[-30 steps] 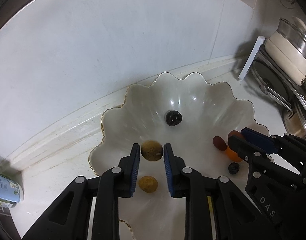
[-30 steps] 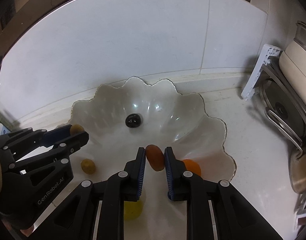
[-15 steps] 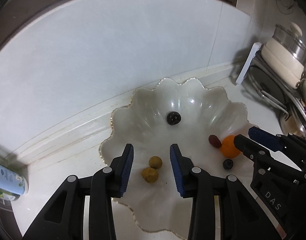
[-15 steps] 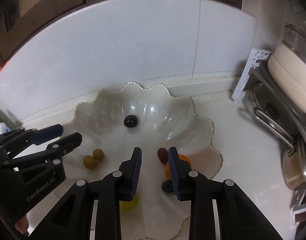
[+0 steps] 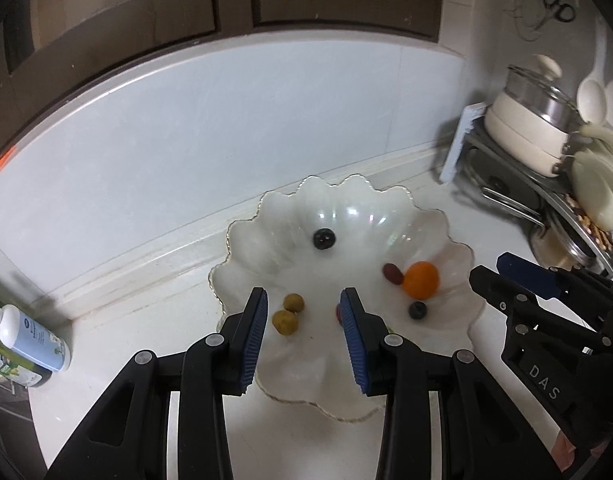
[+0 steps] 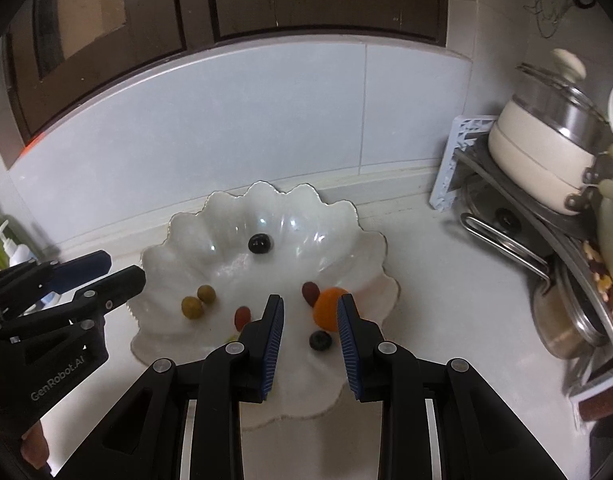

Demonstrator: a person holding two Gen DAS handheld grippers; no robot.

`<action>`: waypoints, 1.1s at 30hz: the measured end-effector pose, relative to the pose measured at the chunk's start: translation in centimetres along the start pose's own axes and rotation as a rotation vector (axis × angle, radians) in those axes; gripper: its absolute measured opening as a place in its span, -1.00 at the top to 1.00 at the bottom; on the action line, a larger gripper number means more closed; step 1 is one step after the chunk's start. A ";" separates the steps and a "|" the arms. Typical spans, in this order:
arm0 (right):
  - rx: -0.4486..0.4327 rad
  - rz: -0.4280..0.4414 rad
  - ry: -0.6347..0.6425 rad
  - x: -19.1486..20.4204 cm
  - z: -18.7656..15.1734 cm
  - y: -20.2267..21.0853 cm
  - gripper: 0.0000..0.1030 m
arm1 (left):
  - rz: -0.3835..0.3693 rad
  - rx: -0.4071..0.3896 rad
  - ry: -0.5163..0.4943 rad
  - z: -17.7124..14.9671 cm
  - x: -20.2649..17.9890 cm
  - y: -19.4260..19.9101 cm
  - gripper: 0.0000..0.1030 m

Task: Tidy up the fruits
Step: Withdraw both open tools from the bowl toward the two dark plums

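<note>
A white scalloped bowl (image 5: 242, 224) (image 6: 174, 224) stands on the pale counter against the wall. In it lie a dark grape (image 5: 323, 238) (image 6: 260, 243), two yellow-brown longans (image 5: 293, 303) (image 6: 206, 293), a red date (image 5: 393, 273) (image 6: 309, 291), an orange (image 5: 421, 279) (image 6: 326, 308) and a blueberry (image 5: 417, 311) (image 6: 320, 340). A second red fruit (image 6: 242, 317) lies near the front. My left gripper (image 5: 303, 294) (image 6: 122, 266) hovers open above the bowl's left side, holding nothing. Over the right side my right gripper (image 6: 310, 300) (image 5: 489, 266) is open and empty too.
A cream pot with a steel lid (image 6: 546, 148) sits on a metal rack at the right, beside a white plastic frame (image 6: 458, 160) and pan lids. A pump bottle (image 5: 30, 336) stands at the far left. Dark cabinet doors hang above the tiled wall.
The left gripper let go of a longan and the right let go of a red date; both fruits now lie in the bowl. Both grippers opened and drew back and up.
</note>
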State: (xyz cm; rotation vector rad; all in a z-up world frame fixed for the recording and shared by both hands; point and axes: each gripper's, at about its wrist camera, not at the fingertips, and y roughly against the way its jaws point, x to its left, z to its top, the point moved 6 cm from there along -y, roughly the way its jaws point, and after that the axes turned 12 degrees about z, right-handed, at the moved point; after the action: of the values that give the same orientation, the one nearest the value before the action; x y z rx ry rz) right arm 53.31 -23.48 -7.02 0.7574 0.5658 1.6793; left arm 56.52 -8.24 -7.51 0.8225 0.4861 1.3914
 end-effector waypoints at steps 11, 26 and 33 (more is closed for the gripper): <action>-0.079 -0.043 -0.010 -0.8 -1.7 5.6 0.43 | -0.026 -0.078 -0.022 -1.6 -1.4 4.3 0.24; -0.156 -0.065 -0.038 -1.5 -4.6 11.7 0.43 | -0.097 -0.167 -0.044 -3.6 -4.0 10.1 0.20; -0.185 -0.113 -0.045 -2.6 -6.2 14.0 0.43 | -0.116 -0.196 -0.043 -4.8 -5.1 11.9 0.20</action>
State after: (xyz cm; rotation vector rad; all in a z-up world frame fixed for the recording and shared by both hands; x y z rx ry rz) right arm 39.83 -29.06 -1.76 0.6163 0.4077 1.5821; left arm 44.39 -12.46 -2.52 0.6537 0.3522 1.2885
